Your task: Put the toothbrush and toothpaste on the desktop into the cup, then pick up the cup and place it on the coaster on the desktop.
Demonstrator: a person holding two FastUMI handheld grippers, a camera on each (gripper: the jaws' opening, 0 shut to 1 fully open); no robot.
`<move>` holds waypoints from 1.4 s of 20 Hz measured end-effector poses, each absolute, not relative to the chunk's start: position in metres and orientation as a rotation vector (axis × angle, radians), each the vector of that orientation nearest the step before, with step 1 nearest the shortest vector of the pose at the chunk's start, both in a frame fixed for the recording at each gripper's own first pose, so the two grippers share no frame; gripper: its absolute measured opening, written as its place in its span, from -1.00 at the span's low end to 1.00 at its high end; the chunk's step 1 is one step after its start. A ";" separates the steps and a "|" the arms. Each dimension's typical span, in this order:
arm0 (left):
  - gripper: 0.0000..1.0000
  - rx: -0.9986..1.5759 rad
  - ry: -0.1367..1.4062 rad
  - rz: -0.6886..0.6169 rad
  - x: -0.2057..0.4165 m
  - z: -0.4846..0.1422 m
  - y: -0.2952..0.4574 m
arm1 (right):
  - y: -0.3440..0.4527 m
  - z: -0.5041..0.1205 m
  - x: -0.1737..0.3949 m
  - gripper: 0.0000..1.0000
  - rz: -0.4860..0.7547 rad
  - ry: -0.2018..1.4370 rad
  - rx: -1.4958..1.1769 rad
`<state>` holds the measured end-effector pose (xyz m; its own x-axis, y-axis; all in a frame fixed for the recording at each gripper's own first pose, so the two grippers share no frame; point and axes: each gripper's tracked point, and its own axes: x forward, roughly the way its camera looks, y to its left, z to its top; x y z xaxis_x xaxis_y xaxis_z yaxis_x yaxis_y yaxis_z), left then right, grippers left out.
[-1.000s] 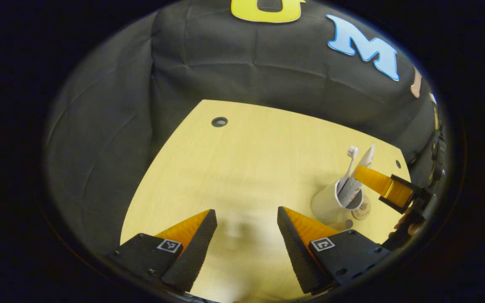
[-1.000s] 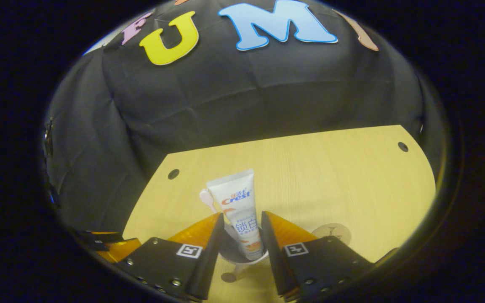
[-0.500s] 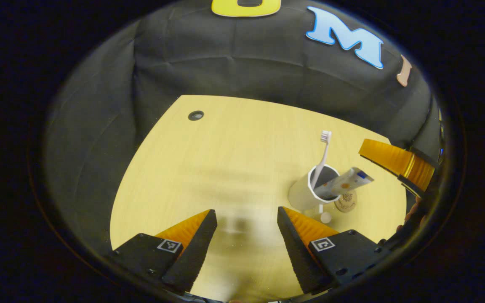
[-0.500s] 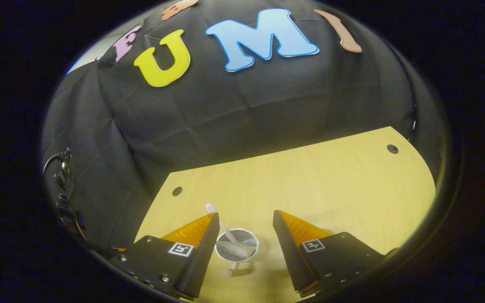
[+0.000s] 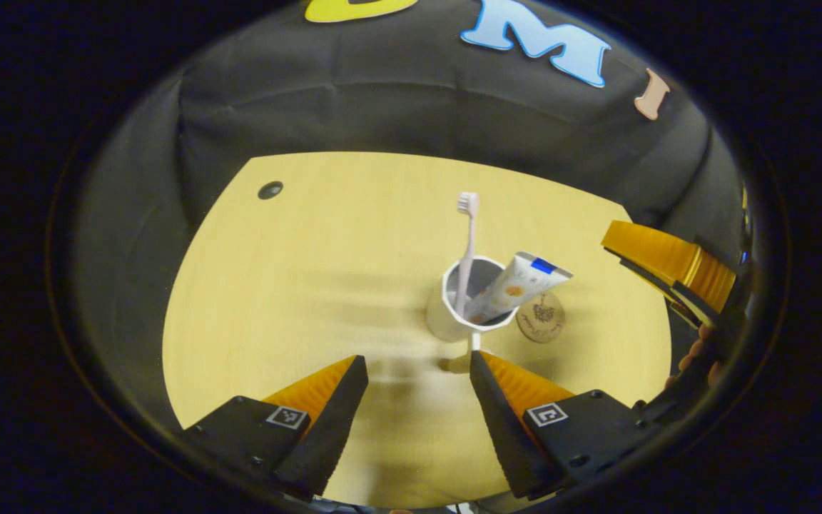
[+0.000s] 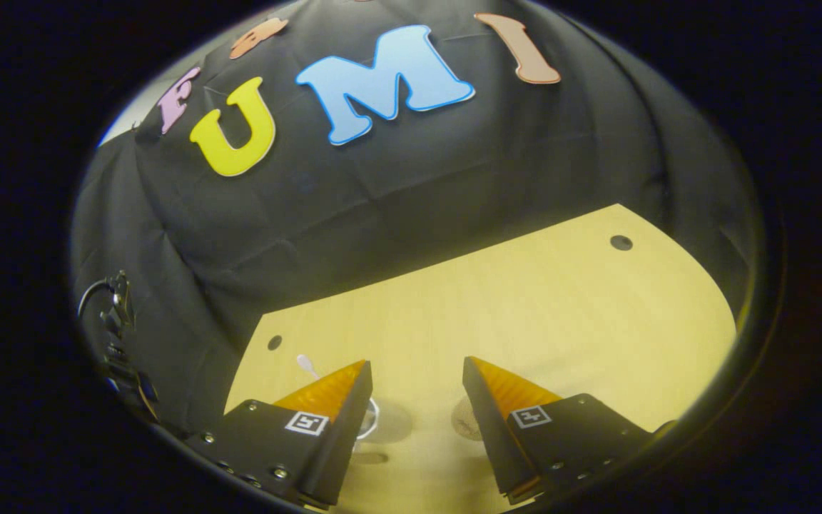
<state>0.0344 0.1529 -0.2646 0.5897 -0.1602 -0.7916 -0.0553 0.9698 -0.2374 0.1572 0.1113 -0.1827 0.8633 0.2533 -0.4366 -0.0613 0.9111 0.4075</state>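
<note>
Right gripper point(image 6: 414, 371), lifted clear since earlier; toothpaste point(image 5: 514, 285) now leaning in cup point(image 5: 447, 321).

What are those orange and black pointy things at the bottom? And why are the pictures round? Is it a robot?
It isn't a robot. A person holds a grabbing tool in each hand, and each tool has two orange and black fingers. A small camera rides on each tool and looks out along its fingers, and its wide lens makes the picture round.

In the left gripper view you see the left gripper, open and holding nothing. Beyond it, on the wooden desktop, stands a white cup with a toothbrush and a toothpaste tube leaning inside. Beside the cup lies a round coaster. At the right edge is the other tool.

In the right gripper view, the right gripper is open and empty too.
</note>
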 end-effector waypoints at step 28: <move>0.59 -0.083 1.214 -0.170 0.068 -0.350 0.102 | 0.027 -0.238 0.121 0.55 0.014 0.608 0.459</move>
<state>0.0678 0.1021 -0.3501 0.3384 -0.1752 -0.9246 0.0861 0.9842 -0.1550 0.1212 0.0270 -0.2377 0.8238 0.1457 -0.5479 0.1204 0.8995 0.4201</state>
